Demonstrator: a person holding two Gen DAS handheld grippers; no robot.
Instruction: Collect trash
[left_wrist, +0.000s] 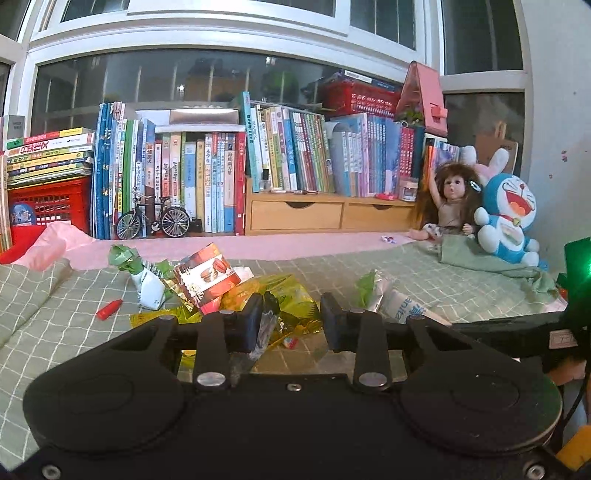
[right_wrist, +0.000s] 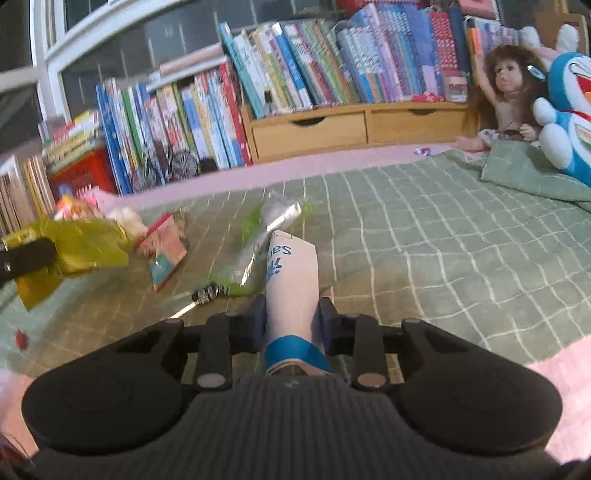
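Trash lies scattered on a green checked bedcover (right_wrist: 443, 240). My left gripper (left_wrist: 291, 317) is shut on a crumpled yellow foil wrapper (left_wrist: 288, 295). In the right wrist view that wrapper (right_wrist: 85, 243) hangs lifted and blurred at one of its fingers (right_wrist: 29, 256). My right gripper (right_wrist: 291, 317) is shut on a white packet with blue print (right_wrist: 291, 280), low over the cover. A green-and-silver wrapper (right_wrist: 266, 229) lies just beyond it. A red-brown biscuit packet (left_wrist: 207, 277), a white-and-green packet (left_wrist: 147, 288) and a small red piece (left_wrist: 109, 309) lie to the left.
Rows of books stand along the window at the back, over a wooden drawer unit (left_wrist: 295, 216). A toy bicycle (left_wrist: 153, 219) and a red crate (left_wrist: 48, 206) sit at the back left. A doll (left_wrist: 450, 199) and a blue plush toy (left_wrist: 509, 214) lean at the right.
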